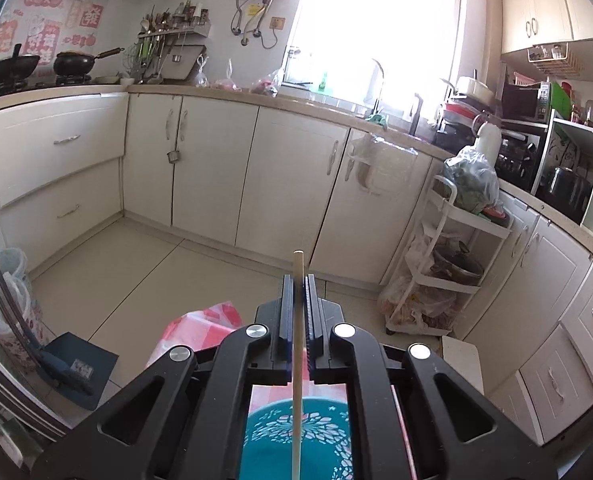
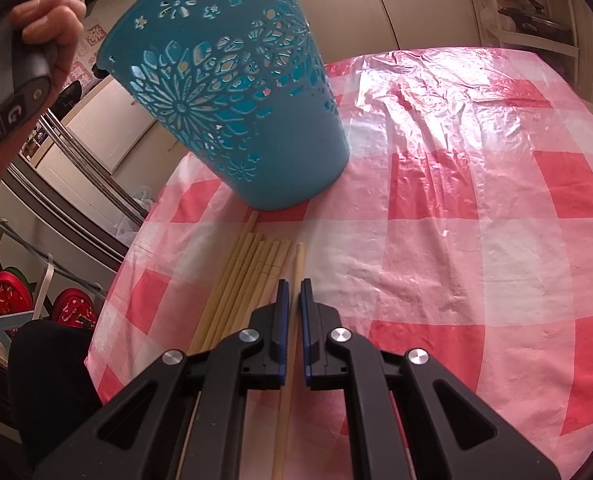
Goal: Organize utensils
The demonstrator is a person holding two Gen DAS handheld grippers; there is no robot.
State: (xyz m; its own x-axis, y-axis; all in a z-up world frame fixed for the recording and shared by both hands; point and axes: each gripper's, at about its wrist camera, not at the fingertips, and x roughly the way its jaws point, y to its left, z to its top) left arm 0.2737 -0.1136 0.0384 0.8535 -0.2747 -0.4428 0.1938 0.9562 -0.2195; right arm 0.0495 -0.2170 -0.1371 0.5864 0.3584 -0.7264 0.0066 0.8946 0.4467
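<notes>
Daylight pours through the window and totally blows it out on my left cam. Heavy fisheye bending at the edges, with dark corners. On my right cam the plastic tablecloth throws shiny glare patches. Both views look pretty sharp, shadows soft.

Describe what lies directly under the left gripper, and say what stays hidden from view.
Under the left gripper, shut on a chopstick, sits the blue cut-out basket on the red checked tablecloth. The chopstick's lower end leaves the frame. The gripper body covers the basket's rim and most of its inside.
</notes>
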